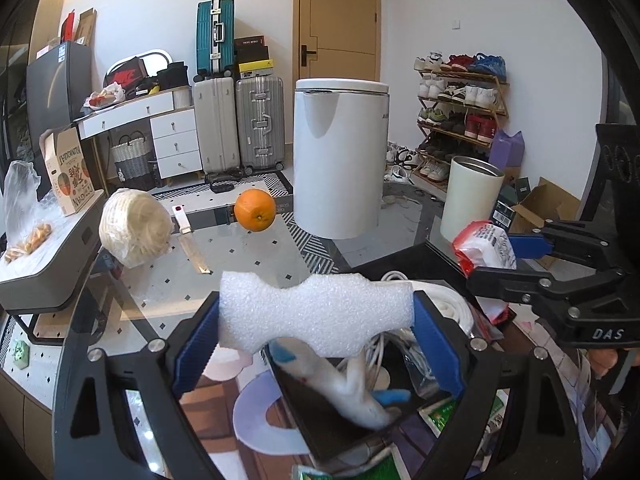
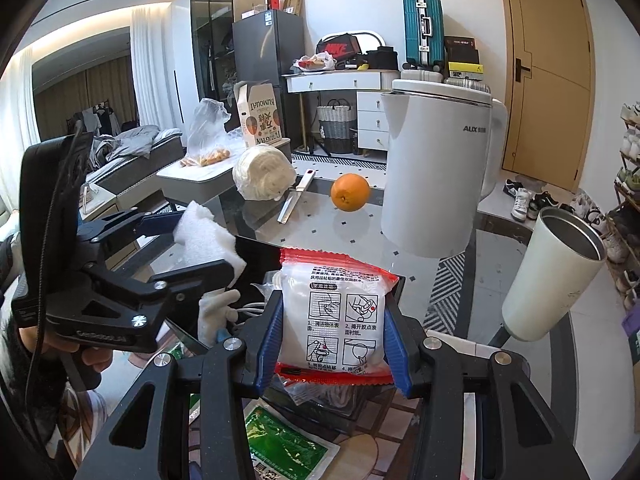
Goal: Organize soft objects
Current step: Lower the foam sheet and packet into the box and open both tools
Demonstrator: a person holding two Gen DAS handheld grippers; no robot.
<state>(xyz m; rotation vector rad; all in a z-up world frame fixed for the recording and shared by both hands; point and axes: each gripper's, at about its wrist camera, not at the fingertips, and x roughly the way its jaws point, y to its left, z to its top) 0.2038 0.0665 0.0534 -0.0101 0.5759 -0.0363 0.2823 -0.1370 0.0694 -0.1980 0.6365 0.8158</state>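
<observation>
Above the black bin (image 1: 344, 428), I have both tools loaded. My left gripper (image 1: 316, 320) is clamped across a white foam piece (image 1: 316, 312), my right gripper (image 2: 332, 340) on a red-edged plastic packet (image 2: 334, 312) held just over the bin's far edge. I judge both feather-light and squashy; the foam dents, so grip its ends gently. The packet looks slick, best pinched across its padded middle.

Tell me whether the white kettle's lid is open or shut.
Shut: the lid sits flat on the white kettle, with no gap in either view.
</observation>
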